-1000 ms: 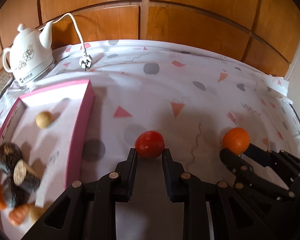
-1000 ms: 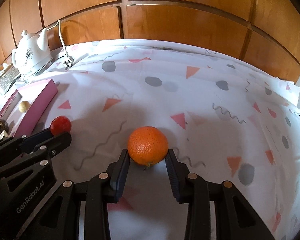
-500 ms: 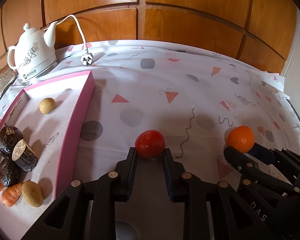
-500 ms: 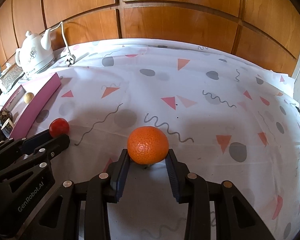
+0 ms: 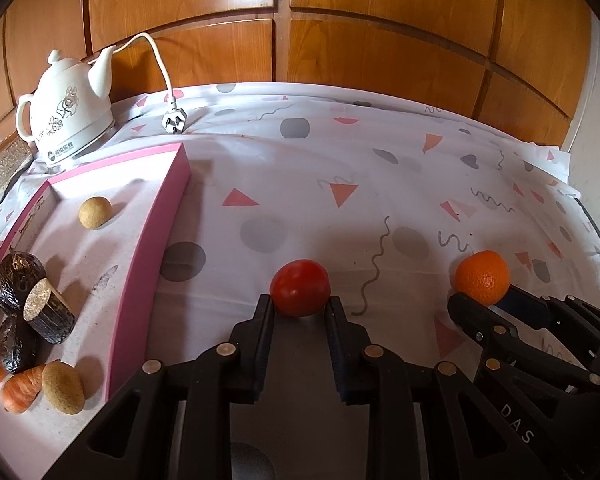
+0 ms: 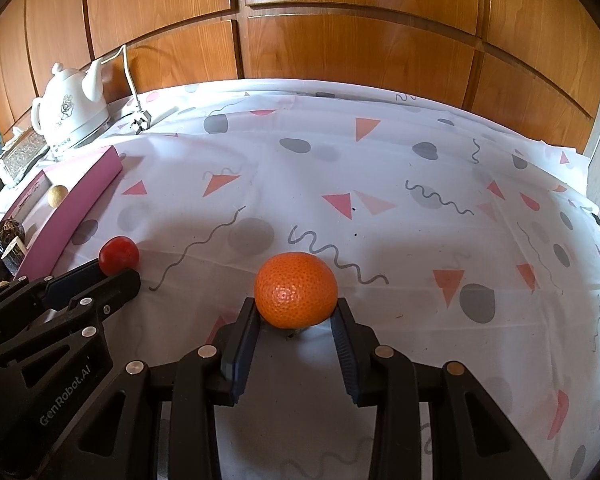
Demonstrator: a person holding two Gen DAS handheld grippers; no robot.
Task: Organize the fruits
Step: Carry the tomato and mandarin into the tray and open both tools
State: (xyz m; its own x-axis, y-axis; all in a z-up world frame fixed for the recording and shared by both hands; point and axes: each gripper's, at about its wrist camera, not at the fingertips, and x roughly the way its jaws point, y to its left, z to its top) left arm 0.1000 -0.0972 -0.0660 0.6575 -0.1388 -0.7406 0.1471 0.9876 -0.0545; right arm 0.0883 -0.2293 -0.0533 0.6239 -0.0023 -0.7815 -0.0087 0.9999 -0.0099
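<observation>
While both fruits hang clear of the patterned cloth (image 6: 420, 168), we have raised them since a second ago, so carrying can begin. Our left gripper (image 5: 300, 312) pinches the red tomato (image 5: 300, 287); our right gripper (image 6: 296, 314) clamps the orange (image 6: 296, 289). Only the left view shows the pink tray (image 5: 156, 240) fully, already holding fruits, just left of the tomato; the right view shows more bare cloth.

"GenRobot.AI" on left tongs (image 6: 118, 276) body; "DAS" on right tongs (image 5: 480, 304) body; kettle (image 5: 66, 114) print unreadable
</observation>
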